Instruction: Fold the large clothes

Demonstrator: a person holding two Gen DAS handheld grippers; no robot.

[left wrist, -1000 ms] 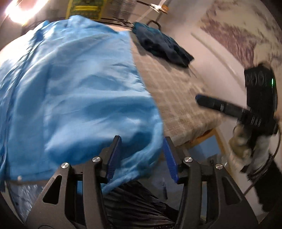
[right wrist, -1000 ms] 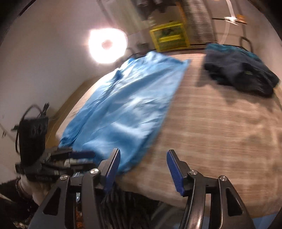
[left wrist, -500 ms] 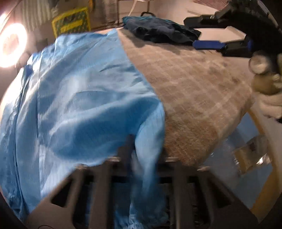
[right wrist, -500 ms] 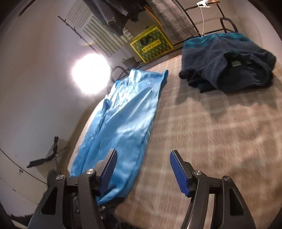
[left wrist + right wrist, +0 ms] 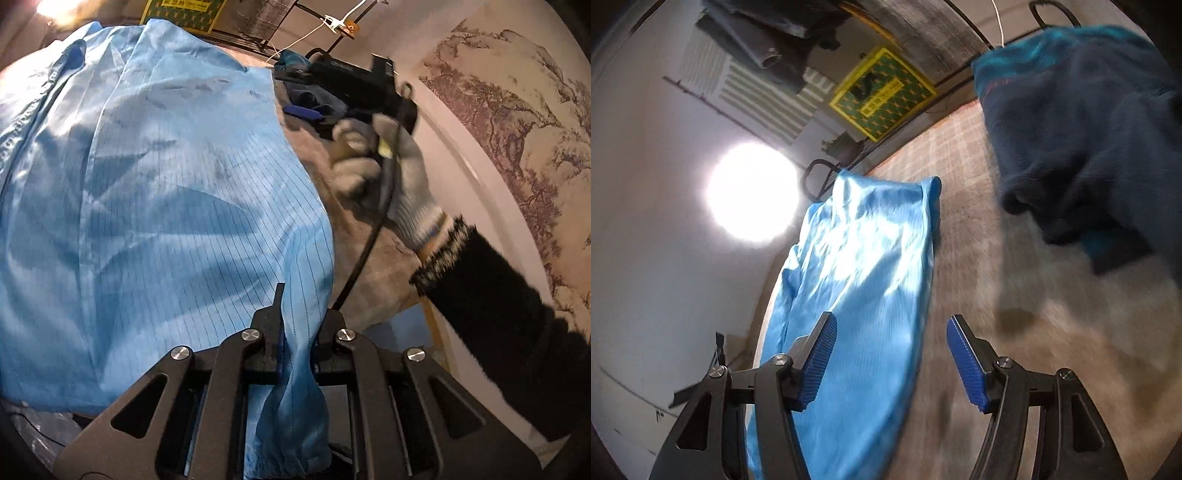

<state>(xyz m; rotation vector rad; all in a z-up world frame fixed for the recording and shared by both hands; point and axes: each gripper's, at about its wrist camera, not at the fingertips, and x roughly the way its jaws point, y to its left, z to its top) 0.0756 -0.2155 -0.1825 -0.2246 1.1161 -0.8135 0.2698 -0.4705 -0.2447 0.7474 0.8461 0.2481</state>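
Left tool (image 5: 297, 325) pinching blue garment (image 5: 166, 192) hem; right tool (image 5: 890, 354) spread, holding nothing.
Garment lies flat on the bench (image 5: 1034, 350), beside dark fleece (image 5: 1089, 140). Yellow box (image 5: 882, 92) lettering unreadable.

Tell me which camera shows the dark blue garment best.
The right wrist view: the dark blue garment fills its upper right, heaped on the bed cover. The left wrist view shows only a sliver behind the right gripper.

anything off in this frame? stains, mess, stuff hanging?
Two things. The light blue garment has dark smudges mid-panel, and its near corner hangs off the table edge, pinched in the left gripper. The right gripper is open, empty.
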